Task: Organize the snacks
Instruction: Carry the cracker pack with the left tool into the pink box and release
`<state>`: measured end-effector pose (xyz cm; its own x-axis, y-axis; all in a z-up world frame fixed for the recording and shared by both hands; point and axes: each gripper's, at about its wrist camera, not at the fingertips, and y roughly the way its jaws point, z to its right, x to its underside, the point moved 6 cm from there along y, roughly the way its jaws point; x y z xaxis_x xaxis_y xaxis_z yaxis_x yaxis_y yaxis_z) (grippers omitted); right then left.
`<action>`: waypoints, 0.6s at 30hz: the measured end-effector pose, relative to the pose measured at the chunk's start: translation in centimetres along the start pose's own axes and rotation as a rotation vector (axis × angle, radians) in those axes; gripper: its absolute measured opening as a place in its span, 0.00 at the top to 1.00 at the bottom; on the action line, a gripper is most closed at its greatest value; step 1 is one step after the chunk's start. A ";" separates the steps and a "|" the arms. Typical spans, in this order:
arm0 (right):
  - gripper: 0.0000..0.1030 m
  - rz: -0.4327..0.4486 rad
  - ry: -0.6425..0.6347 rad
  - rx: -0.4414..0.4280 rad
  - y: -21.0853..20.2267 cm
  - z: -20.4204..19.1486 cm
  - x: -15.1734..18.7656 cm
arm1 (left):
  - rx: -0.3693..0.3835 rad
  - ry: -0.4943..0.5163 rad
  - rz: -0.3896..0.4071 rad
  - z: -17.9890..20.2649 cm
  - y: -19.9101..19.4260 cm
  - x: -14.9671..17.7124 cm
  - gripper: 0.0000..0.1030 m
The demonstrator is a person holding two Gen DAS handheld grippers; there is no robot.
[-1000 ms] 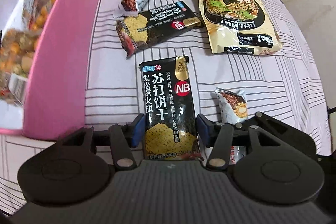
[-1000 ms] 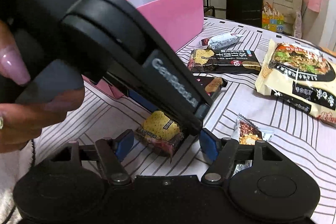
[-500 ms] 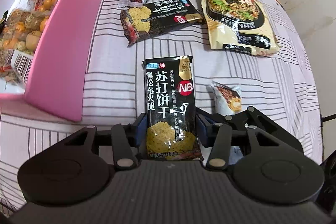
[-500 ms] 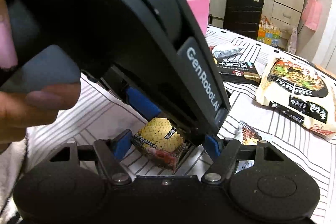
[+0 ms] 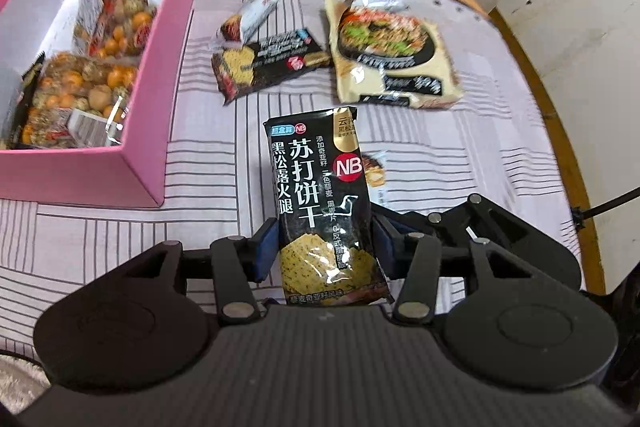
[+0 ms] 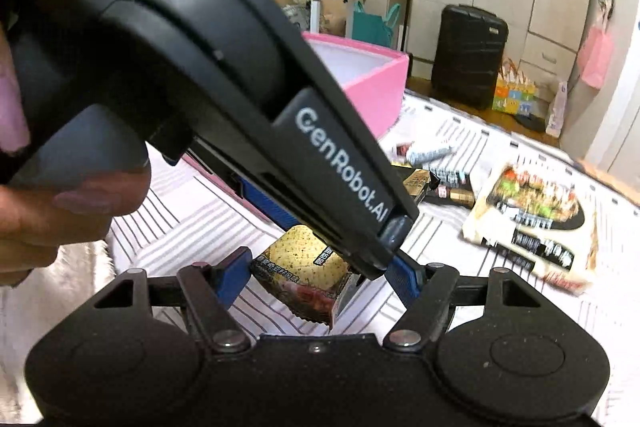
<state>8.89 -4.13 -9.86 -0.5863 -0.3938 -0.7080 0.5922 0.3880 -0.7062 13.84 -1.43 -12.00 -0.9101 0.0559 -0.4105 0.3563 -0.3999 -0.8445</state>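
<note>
— Two grippers: left gripper (image 5: 326, 253) clamps the cracker pack (image 5: 322, 195) above the bedspread (image 5: 460, 163); right gripper (image 6: 316, 281) gapes empty.
— Thin grip — it might slip before the pink box (image 5: 156, 99).

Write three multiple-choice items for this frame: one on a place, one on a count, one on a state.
1. Where is the pink box?
A. left of the held pack
B. right of it
C. beneath it

2. How many snack bags lie in the box?
A. none
B. two
C. five

3. What is the left claw doing?
A. hanging empty
B. pressing the tablecloth
C. clamping the black cracker pack

Answers: 1 A, the box sits at the left of the left wrist view. 2 B, two bags of orange snacks show inside. 3 C, both pads press the pack's sides.
</note>
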 end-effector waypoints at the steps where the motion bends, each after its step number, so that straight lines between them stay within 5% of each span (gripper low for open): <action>1: 0.26 0.007 -0.012 0.001 -0.4 -0.2 -0.5 | 0.004 0.003 0.014 0.1 -0.8 0.0 0.54; 12: 0.26 0.132 -0.197 -0.063 0.1 -2.9 -7.9 | -0.036 -0.016 0.196 -2.7 -9.1 -3.2 0.53; 18: 0.26 0.086 -0.197 -0.096 4.4 -3.7 -10.7 | -0.080 -0.093 0.222 -7.5 -10.3 -5.1 0.53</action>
<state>15.71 4.88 -5.43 -0.4109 -0.5074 -0.7575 0.5747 0.5009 -0.6472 16.40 9.22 -3.82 -0.8220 -0.1106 -0.5586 0.5617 -0.3193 -0.7633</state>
